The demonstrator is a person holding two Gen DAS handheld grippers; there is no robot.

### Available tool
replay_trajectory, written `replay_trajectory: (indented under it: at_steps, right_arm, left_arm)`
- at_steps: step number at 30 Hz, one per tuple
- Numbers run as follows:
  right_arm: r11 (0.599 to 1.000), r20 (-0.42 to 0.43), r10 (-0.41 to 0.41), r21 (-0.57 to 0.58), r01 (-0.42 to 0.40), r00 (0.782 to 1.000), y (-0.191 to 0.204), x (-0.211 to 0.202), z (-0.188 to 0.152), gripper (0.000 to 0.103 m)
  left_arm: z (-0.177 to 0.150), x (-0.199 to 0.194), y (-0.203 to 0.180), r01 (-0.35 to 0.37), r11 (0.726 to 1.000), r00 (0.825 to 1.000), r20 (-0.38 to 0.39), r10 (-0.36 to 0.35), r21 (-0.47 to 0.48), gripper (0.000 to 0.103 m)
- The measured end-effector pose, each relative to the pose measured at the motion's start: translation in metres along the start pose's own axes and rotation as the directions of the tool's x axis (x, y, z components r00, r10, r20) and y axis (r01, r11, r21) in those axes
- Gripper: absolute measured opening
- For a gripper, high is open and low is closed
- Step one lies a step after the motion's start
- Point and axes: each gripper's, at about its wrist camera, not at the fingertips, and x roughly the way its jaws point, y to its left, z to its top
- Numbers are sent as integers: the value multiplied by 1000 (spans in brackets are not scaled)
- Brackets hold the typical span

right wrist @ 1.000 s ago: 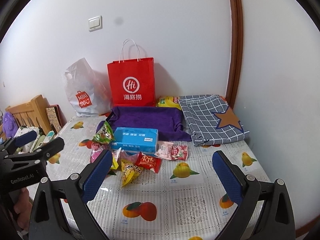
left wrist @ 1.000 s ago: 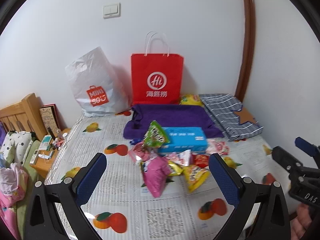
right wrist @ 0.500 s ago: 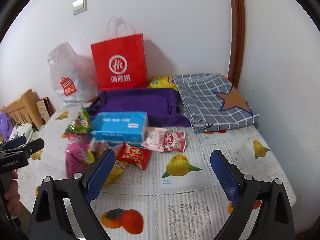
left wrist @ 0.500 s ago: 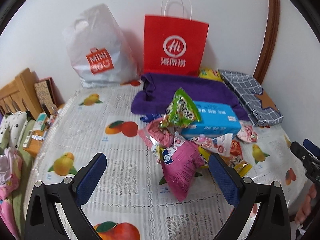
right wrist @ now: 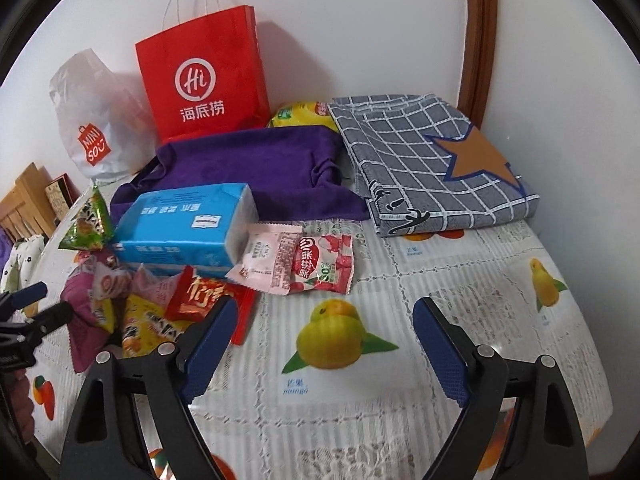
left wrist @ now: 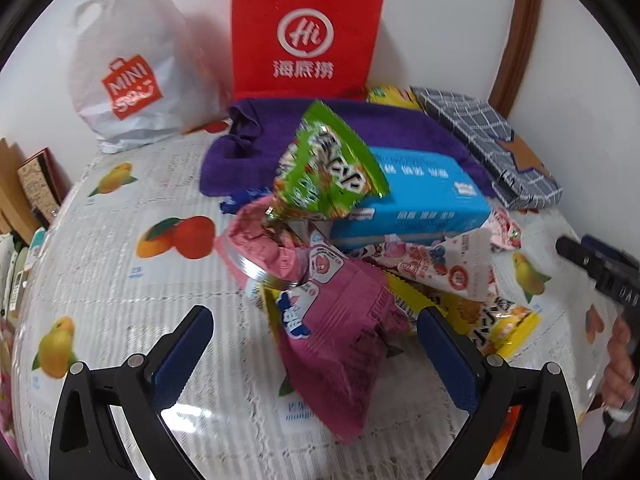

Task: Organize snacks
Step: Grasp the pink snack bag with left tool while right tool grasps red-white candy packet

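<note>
A heap of snack packs lies on the fruit-print tablecloth (left wrist: 120, 280). A pink bag (left wrist: 344, 344) lies in front, with a green bag (left wrist: 328, 168) propped on a blue tissue pack (left wrist: 412, 196) and a yellow pack (left wrist: 500, 328) to the right. My left gripper (left wrist: 314, 320) is open just above the pink bag's near end, its pads clear of it. My right gripper (right wrist: 326, 308) hovers over bare cloth; its jaws are closing with nothing between them. Two pink candy packs (right wrist: 296, 264) lie just beyond it and a red pack (right wrist: 208, 296) by its left finger.
Against the wall stand a red paper bag (right wrist: 200, 80) and a white plastic bag (right wrist: 92, 120). A purple cloth (right wrist: 248, 168) and a folded checked cloth (right wrist: 432, 152) lie behind the snacks. The table's right edge (right wrist: 600, 360) is close. A wooden headboard (right wrist: 24, 200) is at the left.
Both grippers have come down and forward towards the snack heap, which looks larger and nearer. The right gripper's fingers stand slightly closer together than before.
</note>
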Motion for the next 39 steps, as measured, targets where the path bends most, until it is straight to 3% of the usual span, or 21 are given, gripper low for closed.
replay_trajectory:
  at_steps: [4, 6, 8, 13, 16, 20, 24, 33, 34, 36, 39]
  right_arm:
    - [1000, -14, -1, 2, 1, 1000, -4, 16, 8, 89]
    - [1000, -23, -1, 8, 2, 1000, -7, 24, 12, 89]
    - [1000, -33, -4, 14, 4, 999, -8, 31, 15, 89]
    - [1000, -58, 6, 8, -6, 998, -9, 51, 25, 89]
    - [1000, -71, -8, -9, 7, 997, -8, 65, 29, 88]
    - [999, -111, -40, -8, 39, 993, -13, 85, 31, 73]
    - [1000, -144, 13, 7, -12, 990, -14, 97, 32, 72]
    - [999, -169, 28, -16, -31, 985, -4, 115, 30, 72]
    - [999, -163, 31, -29, -36, 986, -3, 114, 29, 70]
    - [996, -160, 65, -48, -74, 985, 0, 110, 28, 47]
    - [997, -148, 29, -71, -40, 989, 3, 101, 26, 40]
  left_arm:
    - [1, 13, -3, 36, 999, 999, -25, -35, 17, 102]
    - [2, 17, -3, 70, 998, 997, -41, -70, 7, 95]
    - [2, 20, -2, 112, 994, 992, -55, -113, -10, 80]
    - [3, 19, -2, 130, 992, 990, -51, -130, -3, 71]
    - [3, 18, -1, 136, 991, 989, -56, -136, -6, 71]
    - [3, 18, -1, 134, 991, 989, -59, -133, -1, 71]
    - [5, 16, 2, 141, 990, 988, -68, -141, -9, 70]
    - [7, 11, 4, 139, 990, 988, -69, -140, -18, 68]
    - [6, 10, 5, 138, 990, 988, -67, -139, -16, 67]
    - [4, 7, 5, 131, 991, 989, -63, -132, -12, 65]
    - [1, 3, 7, 135, 990, 989, -62, -137, -25, 61]
